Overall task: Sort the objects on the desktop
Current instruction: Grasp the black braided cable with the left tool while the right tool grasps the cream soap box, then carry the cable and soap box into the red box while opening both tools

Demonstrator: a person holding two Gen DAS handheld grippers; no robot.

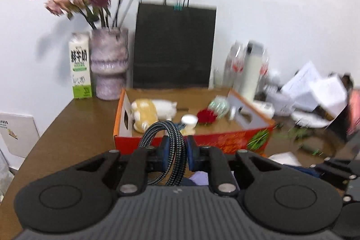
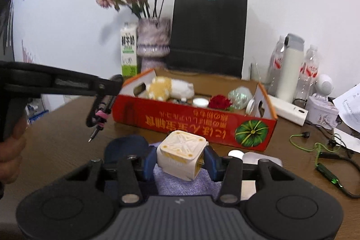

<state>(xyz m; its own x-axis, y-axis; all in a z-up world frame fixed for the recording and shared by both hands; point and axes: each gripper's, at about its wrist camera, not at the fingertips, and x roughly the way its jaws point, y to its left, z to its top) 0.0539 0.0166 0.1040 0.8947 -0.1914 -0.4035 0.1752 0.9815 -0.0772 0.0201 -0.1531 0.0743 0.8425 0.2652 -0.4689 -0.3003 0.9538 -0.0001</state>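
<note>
Left tongs (image 1: 176, 150) clamped on a coiled cable (image 1: 166, 136), just short of the red box (image 1: 225, 141). Right tongs (image 2: 181, 160) gripping a cream cube (image 2: 181, 151) above purple cloth (image 2: 186, 186) on the table (image 2: 67, 138).

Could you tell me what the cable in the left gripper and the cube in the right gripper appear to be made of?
The cable, clamped in the left gripper, looks fabric-braided: a black-and-grey woven pattern with a matte finish. The cube, clamped in the right gripper, looks like cream rigid plastic, possibly 3D-printed: matte faces with a raised crossed lattice on top. Neither is certain from looks alone.
</note>
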